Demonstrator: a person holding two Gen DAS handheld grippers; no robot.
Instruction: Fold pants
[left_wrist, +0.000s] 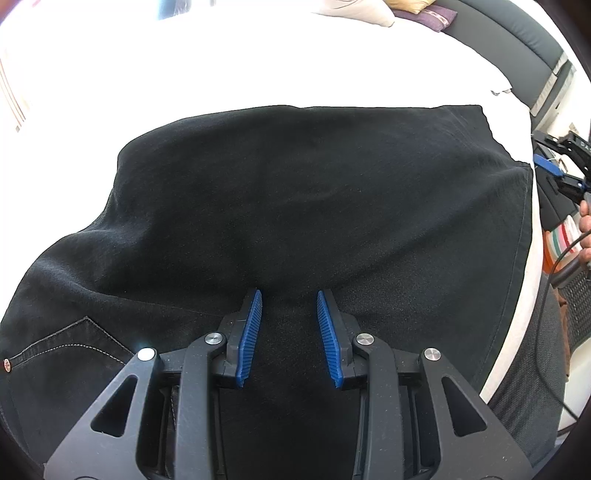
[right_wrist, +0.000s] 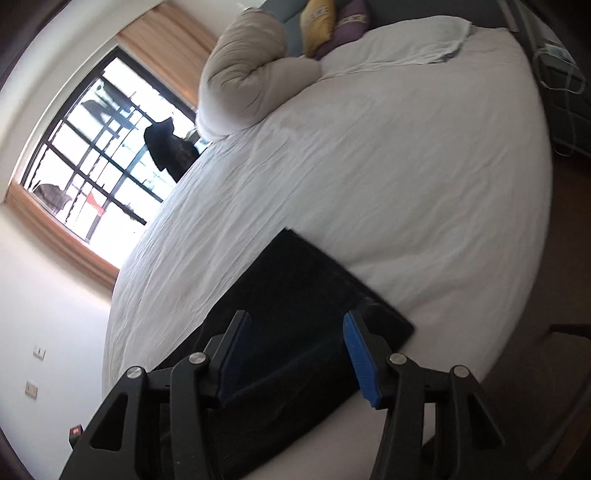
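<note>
Black denim pants (left_wrist: 295, 206) lie folded over on the white bed sheet (left_wrist: 332, 66), spread ahead of and beneath the left gripper (left_wrist: 289, 295), whose blue-padded jaws stand narrowly parted with cloth between them (whether they pinch it I cannot tell). Right gripper (right_wrist: 295, 317) hangs above the pants' cuff end, jaws wide and empty. One fold looks laid; next calls for a fresh grip to fold again.

Daylight from the window (right_wrist: 92, 155) overexposes the sheet (left_wrist: 258, 66); fisheye edges curve.
</note>
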